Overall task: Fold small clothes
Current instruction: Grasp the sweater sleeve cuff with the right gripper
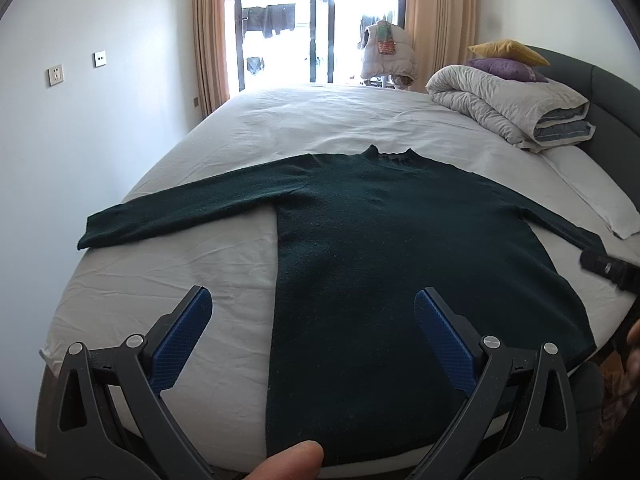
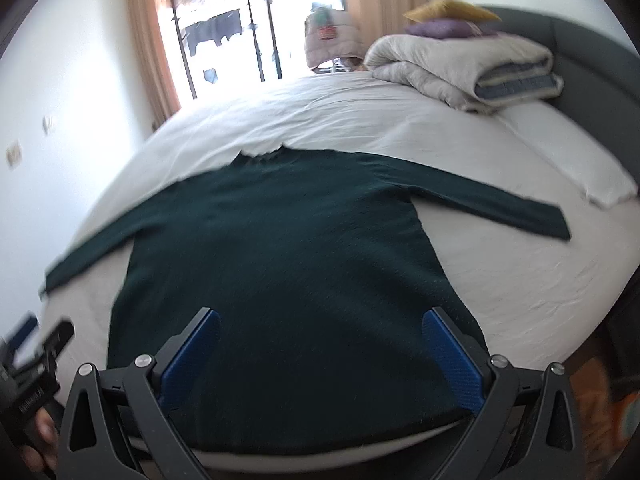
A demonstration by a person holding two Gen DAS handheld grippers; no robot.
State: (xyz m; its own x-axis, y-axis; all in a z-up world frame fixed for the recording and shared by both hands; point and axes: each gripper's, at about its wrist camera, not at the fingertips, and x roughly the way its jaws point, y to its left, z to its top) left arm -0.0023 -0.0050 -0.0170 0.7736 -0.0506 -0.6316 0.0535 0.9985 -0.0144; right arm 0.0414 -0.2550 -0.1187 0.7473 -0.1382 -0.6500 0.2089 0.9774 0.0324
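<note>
Green sweater spread flat on bed, sleeves out to 9 & 3 for folding. Left tool & right tool both wide open, holding nothing, hovering near hem.

Dark green sweater on white sheet; blue-padded tongs.

Dark green sweater — flat, sleeves outstretched, collar away — on the bed.

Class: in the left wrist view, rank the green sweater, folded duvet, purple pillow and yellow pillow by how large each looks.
1. Green sweater, though nearness inflates it.
2. Folded duvet.
3. Purple pillow and yellow pillow: too alike, and partly overlapping, to rank.
</note>
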